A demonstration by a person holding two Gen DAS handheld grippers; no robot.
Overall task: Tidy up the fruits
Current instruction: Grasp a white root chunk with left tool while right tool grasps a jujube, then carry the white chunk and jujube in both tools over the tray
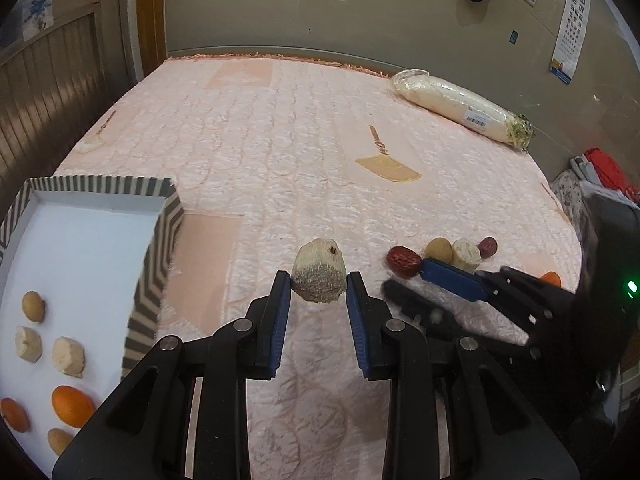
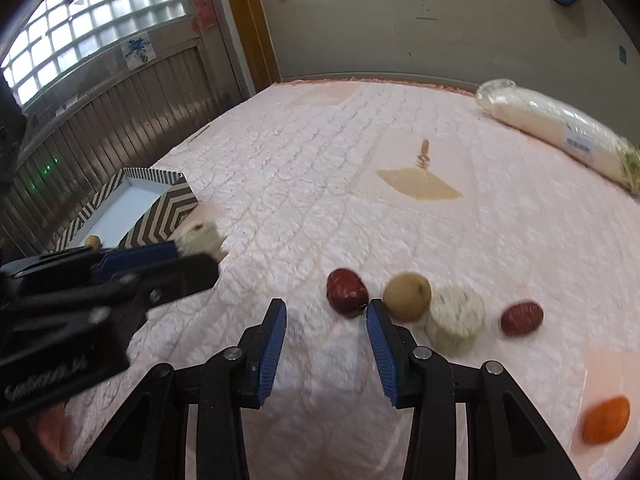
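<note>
My left gripper is shut on a pale, rough cut fruit chunk, held above the pink bedspread. The striped box at left holds several fruits: small brown ones, pale chunks and kumquats. My right gripper is open and empty, just in front of a red date, with a brown round fruit, a pale chunk, a second date and an orange kumquat to its right. The right gripper also shows in the left wrist view.
A plastic-wrapped white radish lies at the far right of the bed, also in the right wrist view. A wooden panelled wall is to the left. Clothes lie beyond the bed's right edge.
</note>
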